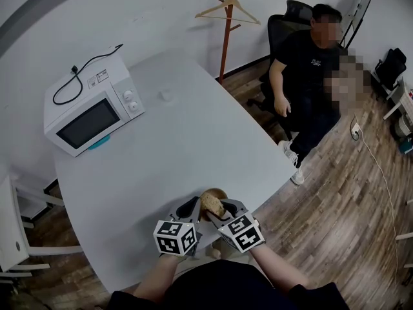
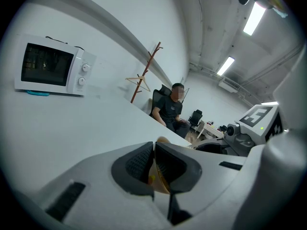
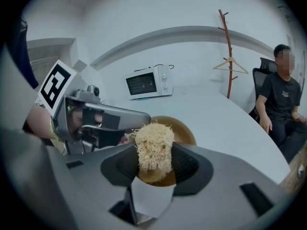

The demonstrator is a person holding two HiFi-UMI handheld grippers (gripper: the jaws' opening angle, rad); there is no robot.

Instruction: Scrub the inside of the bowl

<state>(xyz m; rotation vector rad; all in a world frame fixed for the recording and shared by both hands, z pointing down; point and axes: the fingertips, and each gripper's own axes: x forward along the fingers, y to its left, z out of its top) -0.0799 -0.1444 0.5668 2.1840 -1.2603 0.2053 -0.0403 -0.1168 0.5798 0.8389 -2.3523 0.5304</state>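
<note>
Plainly, left fingers [image 2: 136,164] pinch the bowl [image 3: 184,128] — right fingers [image 3: 189,166] clench a scrubber [image 3: 153,145] (over it).

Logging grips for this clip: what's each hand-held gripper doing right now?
Left hand-held gripper: closed on the bowl rim.
Right hand-held gripper: closed, holding the fibrous scrubber.

No legible text. Sticker [image 1: 98,78] on the far-left microwave [image 1: 90,112] is too small to read; marker cubes [image 1: 175,236] carry only square patterns.
</note>
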